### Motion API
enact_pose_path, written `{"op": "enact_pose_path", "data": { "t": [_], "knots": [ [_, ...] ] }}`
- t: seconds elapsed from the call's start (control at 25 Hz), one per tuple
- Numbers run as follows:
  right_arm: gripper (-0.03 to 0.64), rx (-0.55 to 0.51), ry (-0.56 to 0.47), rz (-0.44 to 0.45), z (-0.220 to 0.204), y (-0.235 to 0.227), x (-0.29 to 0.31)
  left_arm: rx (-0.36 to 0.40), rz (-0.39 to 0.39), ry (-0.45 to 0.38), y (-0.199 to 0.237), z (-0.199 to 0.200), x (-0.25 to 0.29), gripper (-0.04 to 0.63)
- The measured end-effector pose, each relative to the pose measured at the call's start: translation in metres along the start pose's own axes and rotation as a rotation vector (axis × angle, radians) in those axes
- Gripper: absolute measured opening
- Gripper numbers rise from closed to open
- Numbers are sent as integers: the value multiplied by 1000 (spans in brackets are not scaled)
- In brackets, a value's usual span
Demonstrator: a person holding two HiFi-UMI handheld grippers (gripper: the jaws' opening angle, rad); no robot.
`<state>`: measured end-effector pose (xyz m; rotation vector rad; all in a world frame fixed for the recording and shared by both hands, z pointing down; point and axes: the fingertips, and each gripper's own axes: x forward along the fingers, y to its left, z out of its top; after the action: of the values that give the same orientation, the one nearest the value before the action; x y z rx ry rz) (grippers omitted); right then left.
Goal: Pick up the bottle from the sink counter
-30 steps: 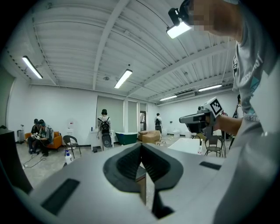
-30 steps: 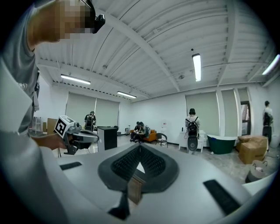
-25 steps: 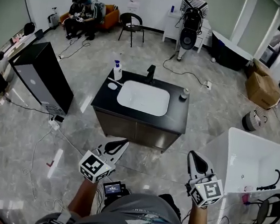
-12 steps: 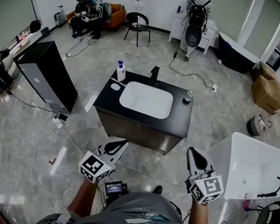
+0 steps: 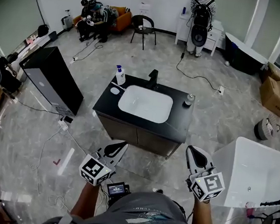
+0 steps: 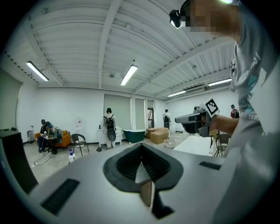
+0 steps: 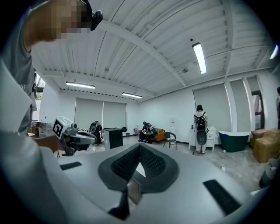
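A white pump bottle (image 5: 119, 75) with a blue top stands at the back left corner of the black sink counter (image 5: 176, 126); it also shows small and far off in the left gripper view, where the pump bottle (image 6: 71, 156) is at the left. A small grey bottle (image 5: 188, 99) stands at the counter's back right. My left gripper (image 5: 121, 145) and right gripper (image 5: 194, 152) hang side by side in front of the counter, well short of it, both shut and empty. Each gripper view shows its own jaws meeting at the tip, with the left gripper (image 6: 141, 146) and right gripper (image 7: 140, 148) pointing roughly level.
A white basin (image 5: 145, 103) and black faucet (image 5: 152, 78) fill the counter's middle. A black cabinet (image 5: 52, 80) stands to the left, a white bathtub (image 5: 254, 171) to the right. Cables (image 5: 75, 144) trail on the floor. People (image 5: 200, 20) are at the far wall.
The head view has shifted: the counter and room sit a little further right and lower than before. Both grippers keep the same shut pose in front of the body.
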<state>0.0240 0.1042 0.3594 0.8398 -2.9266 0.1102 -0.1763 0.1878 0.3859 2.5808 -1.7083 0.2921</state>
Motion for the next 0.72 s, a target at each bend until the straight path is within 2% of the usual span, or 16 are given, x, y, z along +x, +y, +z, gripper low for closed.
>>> {"op": "enact_pose_path", "data": {
  "t": [0.48, 0.72],
  "knots": [
    [2, 12, -10, 61, -7, -50, -15, 6, 44, 22, -33, 8, 37, 5],
    [2, 37, -9, 62, -17, -63, -29, 17, 37, 30, -47, 12, 49, 5]
  ]
}}
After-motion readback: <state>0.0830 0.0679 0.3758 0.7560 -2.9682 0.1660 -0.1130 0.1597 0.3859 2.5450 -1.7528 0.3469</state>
